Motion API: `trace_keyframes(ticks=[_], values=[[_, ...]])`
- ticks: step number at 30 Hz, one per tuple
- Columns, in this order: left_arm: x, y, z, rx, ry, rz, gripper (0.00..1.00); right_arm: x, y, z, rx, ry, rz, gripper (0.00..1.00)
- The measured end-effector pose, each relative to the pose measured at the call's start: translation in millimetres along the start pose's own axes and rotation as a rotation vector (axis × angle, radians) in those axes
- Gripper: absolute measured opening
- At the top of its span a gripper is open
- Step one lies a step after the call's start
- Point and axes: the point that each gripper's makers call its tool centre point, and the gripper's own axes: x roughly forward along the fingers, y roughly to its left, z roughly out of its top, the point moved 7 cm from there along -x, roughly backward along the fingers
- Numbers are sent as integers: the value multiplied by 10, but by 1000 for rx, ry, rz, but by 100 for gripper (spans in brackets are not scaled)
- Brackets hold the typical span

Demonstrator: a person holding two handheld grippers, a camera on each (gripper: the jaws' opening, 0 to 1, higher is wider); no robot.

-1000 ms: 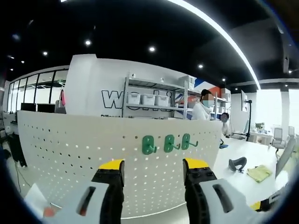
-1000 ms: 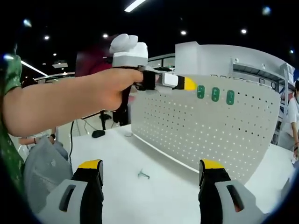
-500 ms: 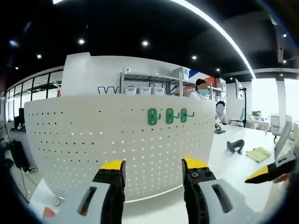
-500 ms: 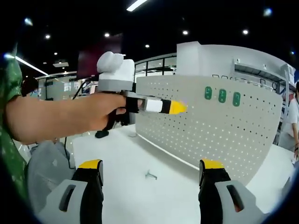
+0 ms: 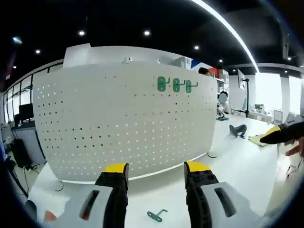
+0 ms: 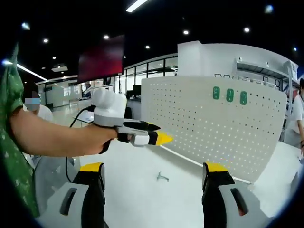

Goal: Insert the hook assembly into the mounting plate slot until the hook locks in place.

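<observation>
A white pegboard mounting plate stands upright on the white table. Three green hooks hang in a row near its top edge. A loose green hook lies flat on the table in front of the board, between my left gripper's open jaws and below them. The right gripper view shows the same hook on the table, the board and the hung hooks. There a hand holds the left gripper low over the table. My right gripper is open and holds nothing.
The right gripper's yellow tip enters from the right edge. A black object and a yellow cloth lie on the far right of the table. A cable loop rests at the board's base. A person sits behind.
My left gripper has come down from the board's top row toward the table, bringing the loose hook into its view. The right gripper has stayed about where it was.
</observation>
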Motion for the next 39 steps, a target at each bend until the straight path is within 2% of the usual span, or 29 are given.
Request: trace_keyframes(ticks=[5, 10, 20, 29, 39], values=[[-72, 8, -192, 6, 35, -31, 48, -8, 91, 43, -1, -6, -7, 86], [-148, 37, -312, 15, 50, -56, 47, -9, 177, 80, 1, -14, -15, 86], [-253, 138, -574, 3, 89, -73, 46, 77, 295, 75, 15, -10, -6, 86], [-160, 167, -825, -2, 146, -94, 44, 137, 272, 78, 16, 3, -11, 86], [63, 183, -987, 9, 202, -122, 44, 237, 158, 46, 28, 21, -15, 86]])
